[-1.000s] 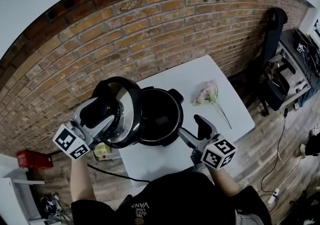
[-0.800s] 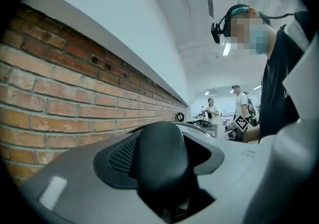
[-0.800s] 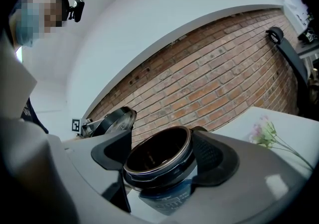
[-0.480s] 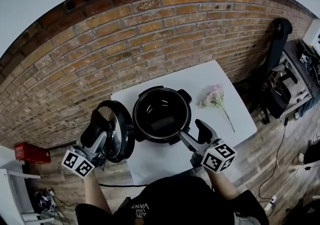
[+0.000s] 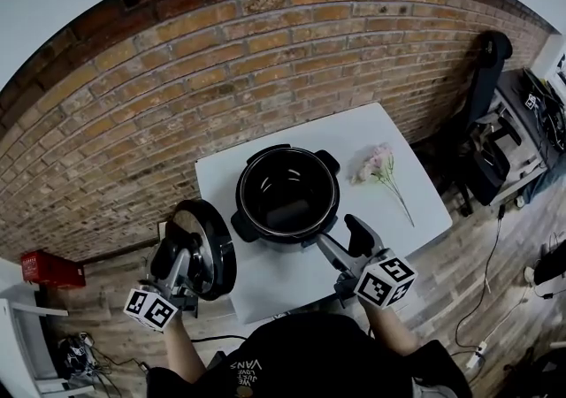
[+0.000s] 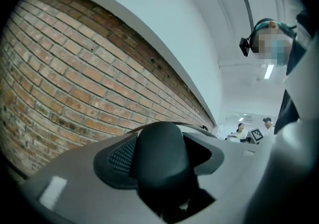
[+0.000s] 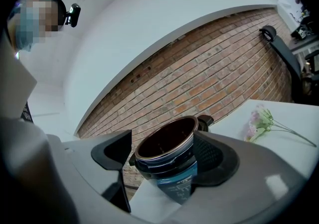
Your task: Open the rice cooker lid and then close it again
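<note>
The black rice cooker stands open on the white table, its dark inner pot showing. Its round lid is off the cooker and held on edge past the table's left side. My left gripper is shut on the lid's black handle, which fills the gap between the jaws in the left gripper view. My right gripper stands open just in front of the cooker, touching nothing. In the right gripper view the cooker shows between the spread jaws of the right gripper.
A sprig of pink flowers lies on the table right of the cooker, also seen as flowers. A brick wall runs behind the table. A red box sits on the floor at left; dark equipment stands at right.
The left gripper has carried the lid away from the cooker, leftward and down past the table's left edge. The pot now shows fully open. The right gripper has barely moved.
</note>
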Action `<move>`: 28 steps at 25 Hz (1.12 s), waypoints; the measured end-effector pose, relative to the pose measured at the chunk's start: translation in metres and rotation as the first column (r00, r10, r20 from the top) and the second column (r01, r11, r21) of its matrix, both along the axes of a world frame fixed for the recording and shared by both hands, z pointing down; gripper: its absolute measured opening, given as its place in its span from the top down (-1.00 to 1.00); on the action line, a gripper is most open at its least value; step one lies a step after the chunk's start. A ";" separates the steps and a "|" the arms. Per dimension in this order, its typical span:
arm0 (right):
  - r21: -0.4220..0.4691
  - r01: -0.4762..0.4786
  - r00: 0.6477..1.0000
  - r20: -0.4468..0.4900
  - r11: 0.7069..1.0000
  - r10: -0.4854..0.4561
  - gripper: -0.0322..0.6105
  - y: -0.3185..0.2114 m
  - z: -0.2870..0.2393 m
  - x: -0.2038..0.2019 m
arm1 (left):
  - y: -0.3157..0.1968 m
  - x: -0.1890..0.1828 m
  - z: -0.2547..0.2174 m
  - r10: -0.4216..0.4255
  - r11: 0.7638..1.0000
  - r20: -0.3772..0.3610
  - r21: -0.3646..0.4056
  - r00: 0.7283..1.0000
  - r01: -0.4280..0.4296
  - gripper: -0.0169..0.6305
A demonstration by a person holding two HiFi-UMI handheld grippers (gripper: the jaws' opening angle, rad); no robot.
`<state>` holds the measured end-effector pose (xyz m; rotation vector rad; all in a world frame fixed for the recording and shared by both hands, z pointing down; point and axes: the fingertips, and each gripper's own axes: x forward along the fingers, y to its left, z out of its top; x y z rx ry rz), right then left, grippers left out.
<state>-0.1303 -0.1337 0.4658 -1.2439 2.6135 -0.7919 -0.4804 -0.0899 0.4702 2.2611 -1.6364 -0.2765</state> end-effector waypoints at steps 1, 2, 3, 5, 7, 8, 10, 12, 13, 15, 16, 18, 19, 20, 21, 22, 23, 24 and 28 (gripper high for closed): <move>-0.002 -0.001 1.000 -0.001 1.000 0.001 -0.27 0.002 0.000 0.000 | 0.002 0.000 0.001 -0.006 1.000 -0.007 0.002 1.000 0.006 0.09; -0.004 -0.002 1.000 -0.002 1.000 0.002 -0.28 0.003 0.000 0.001 | 0.003 -0.001 0.001 -0.012 1.000 -0.013 0.005 1.000 0.012 0.09; -0.006 -0.004 1.000 -0.002 1.000 0.004 -0.28 0.004 0.000 0.001 | 0.004 -0.001 0.000 -0.017 1.000 -0.017 0.008 1.000 0.017 0.09; -0.005 -0.010 1.000 0.003 1.000 0.010 -0.28 0.005 0.001 0.004 | 0.003 0.001 -0.004 -0.017 1.000 -0.012 0.015 1.000 0.017 0.09; -0.004 -0.012 1.000 0.006 1.000 0.012 -0.28 0.004 0.000 0.007 | 0.002 0.005 -0.010 -0.005 1.000 0.011 0.019 1.000 0.005 0.09; -0.004 -0.011 1.000 0.006 1.000 0.011 -0.28 0.004 -0.001 0.008 | 0.001 0.008 -0.014 0.003 1.000 0.028 0.019 1.000 -0.004 0.09; -0.006 -0.008 1.000 0.007 1.000 0.008 -0.27 0.003 -0.002 0.010 | -0.001 0.013 -0.022 0.023 0.999 0.064 0.022 0.998 -0.025 0.09; -0.005 -0.010 1.000 0.011 1.000 0.010 -0.27 0.000 -0.001 0.014 | -0.007 0.020 -0.031 0.051 0.998 0.103 0.031 0.993 -0.055 0.09; -0.005 -0.010 1.000 0.012 1.000 0.010 -0.27 -0.001 -0.001 0.017 | -0.011 0.024 -0.037 0.069 0.997 0.125 0.036 0.990 -0.074 0.09; -0.006 -0.009 1.000 0.014 1.000 0.009 -0.27 -0.004 -0.001 0.021 | -0.021 0.034 -0.047 0.108 0.992 0.170 0.044 0.979 -0.117 0.09; -0.006 -0.009 1.000 0.015 1.000 0.009 -0.27 -0.006 0.000 0.024 | -0.026 0.041 -0.052 0.128 0.989 0.193 0.047 0.973 -0.140 0.09; -0.007 -0.008 1.000 0.017 1.000 0.008 -0.27 -0.009 0.000 0.030 | -0.038 0.054 -0.063 0.165 0.982 0.235 0.053 0.958 -0.182 0.09; -0.007 -0.008 1.000 0.018 1.000 0.008 -0.27 -0.011 -0.001 0.032 | -0.044 0.061 -0.068 0.184 0.977 0.252 0.055 0.950 -0.204 0.09; -0.008 -0.008 1.000 0.018 1.000 0.008 -0.27 -0.013 -0.001 0.035 | -0.051 0.069 -0.073 0.203 0.973 0.269 0.057 0.941 -0.226 0.09; -0.008 -0.009 1.000 0.019 1.000 0.009 -0.27 -0.014 -0.001 0.038 | -0.057 0.077 -0.077 0.222 0.967 0.287 0.057 0.932 -0.248 0.09; -0.008 -0.010 1.000 0.019 1.000 0.010 -0.27 -0.016 -0.001 0.042 | -0.064 0.085 -0.081 0.242 0.961 0.307 0.055 0.920 -0.271 0.09; -0.009 -0.012 1.000 0.019 1.000 0.012 -0.27 -0.018 -0.001 0.046 | -0.070 0.094 -0.085 0.261 0.955 0.329 0.050 0.907 -0.293 0.09; -0.009 -0.014 1.000 0.020 1.000 0.014 -0.27 -0.019 -0.002 0.050 | -0.077 0.104 -0.087 0.282 0.948 0.352 0.043 0.893 -0.316 0.09; -0.013 -0.025 0.999 0.019 1.000 0.025 -0.27 -0.025 0.000 0.066 | -0.100 0.144 -0.096 0.375 0.908 0.429 0.008 0.822 -0.419 0.09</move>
